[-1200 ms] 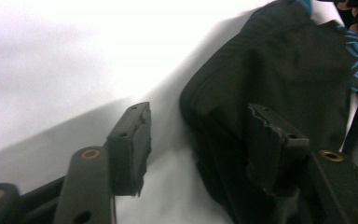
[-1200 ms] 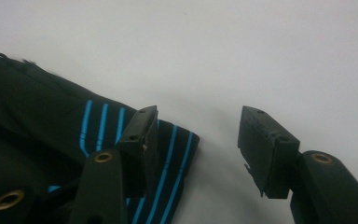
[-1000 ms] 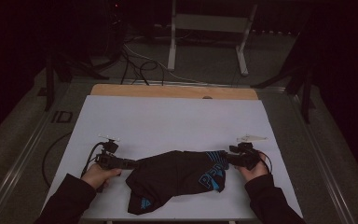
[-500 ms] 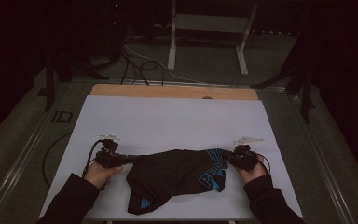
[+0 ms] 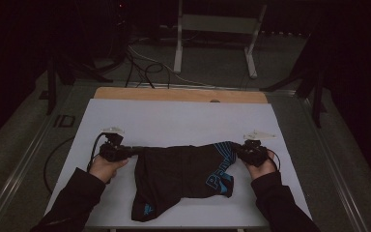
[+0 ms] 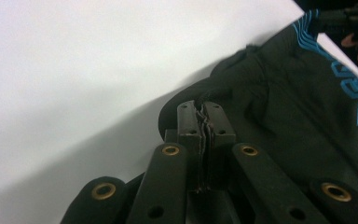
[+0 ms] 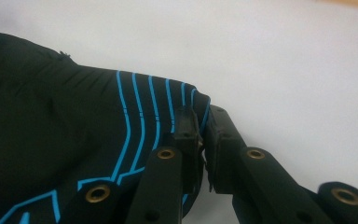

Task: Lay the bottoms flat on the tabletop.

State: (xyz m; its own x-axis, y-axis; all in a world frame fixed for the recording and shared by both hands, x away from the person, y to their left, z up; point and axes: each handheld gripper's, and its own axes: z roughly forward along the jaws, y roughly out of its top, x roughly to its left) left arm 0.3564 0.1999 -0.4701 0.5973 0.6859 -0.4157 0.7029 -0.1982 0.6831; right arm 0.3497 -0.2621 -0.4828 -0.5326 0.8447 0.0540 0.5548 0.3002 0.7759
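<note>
Black shorts (image 5: 183,176) with blue lettering stretched across white table (image 5: 183,118) near front edge, lower part sagging toward that edge; left gripper (image 5: 125,152) jaws just closed, clamped on left end of waistband; right gripper (image 5: 239,151) jaws just closed, clamped on blue-striped right end

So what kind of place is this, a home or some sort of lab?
Probably a lab or recording room: a white work table under dim light, loose cables on the floor behind it, and a metal stand.
</note>
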